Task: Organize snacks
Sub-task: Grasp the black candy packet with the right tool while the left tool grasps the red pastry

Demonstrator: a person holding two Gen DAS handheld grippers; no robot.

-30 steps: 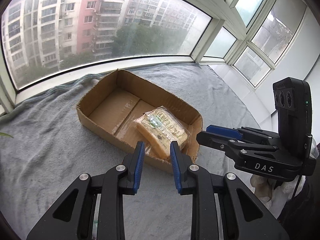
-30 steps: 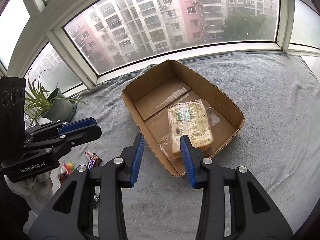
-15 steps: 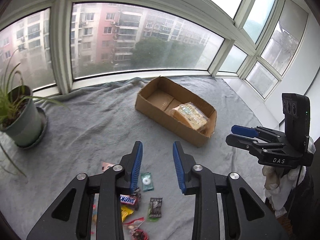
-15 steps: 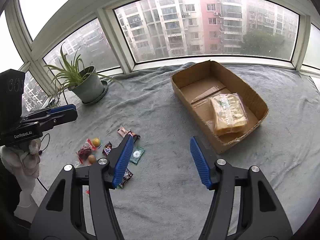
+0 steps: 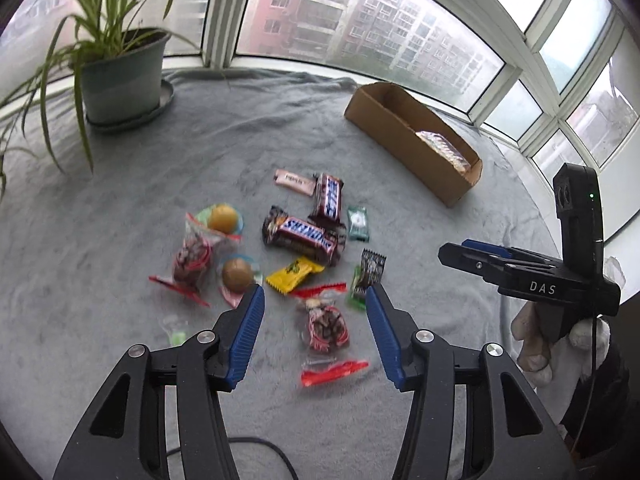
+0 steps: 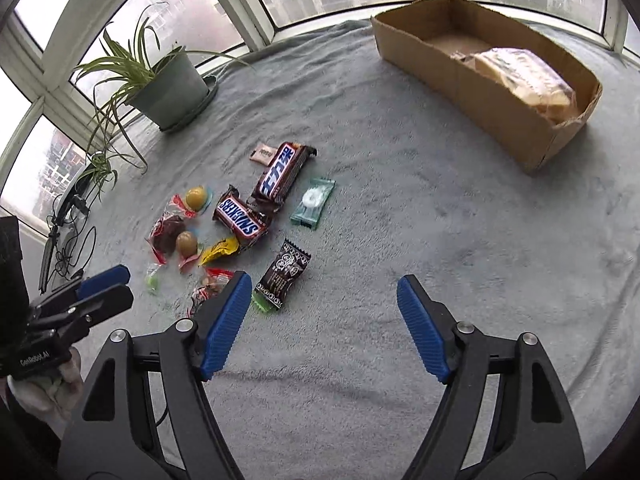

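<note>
Cardboard box sits far off now, up by the window at the right, where a second ago it filled both wrist views from close above. Both cameras have swung away from it and down over the loose pile of snacks on the grey blanket that covers the worktop. One clear-wrapped pack of biscuits already lies inside the box, so one item looks sorted and the rest are waiting.

Left hand-held gripper hangs over the near edge of the pile, its jaws opening with nothing pressed between them; a red-ended clear bag of dark sweets shows in the gap, down on the blanket. Right hand-held gripper is opening too, wider, over bare blanket, with a small black sachet just beside its left pad. It looks like the start of the next pick, though which snack comes first is anyone's guess.

And the writing! "SNICKERS" reads plainly on one brown bar. A second brown bar carries white characters on a blue band, not legible here. "DAS" is printed on the right gripper's body, "GenRobot.AI" on the left's. Print on the pink sachet is too blurred to read.
</note>
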